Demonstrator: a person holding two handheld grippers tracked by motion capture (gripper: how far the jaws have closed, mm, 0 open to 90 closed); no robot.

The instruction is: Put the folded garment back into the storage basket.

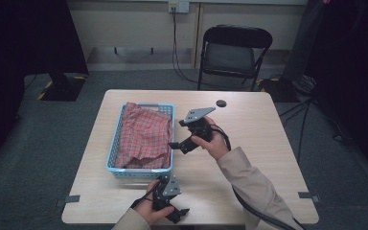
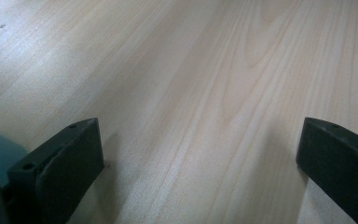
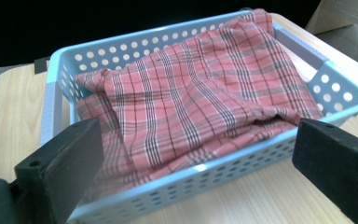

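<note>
Light wooden table [image 1: 249,158]; blue basket [image 1: 116,143], small dark disc [image 1: 221,103] on it

Materials and finishes on the surface

The surface [image 2: 205,70] is seen as pale wood-grain laminate, smooth with a faint sheen. The basket [image 3: 242,161] is made of light blue perforated plastic, slightly glossy. The cloth [image 3: 200,93] inside it is a soft woven fabric in red plaid, matt and creased. The jaws of each hand-held gripper [image 1: 186,143] are formed of matt black plastic, and a grey plate [image 1: 199,114] looks like dull metal.
</note>
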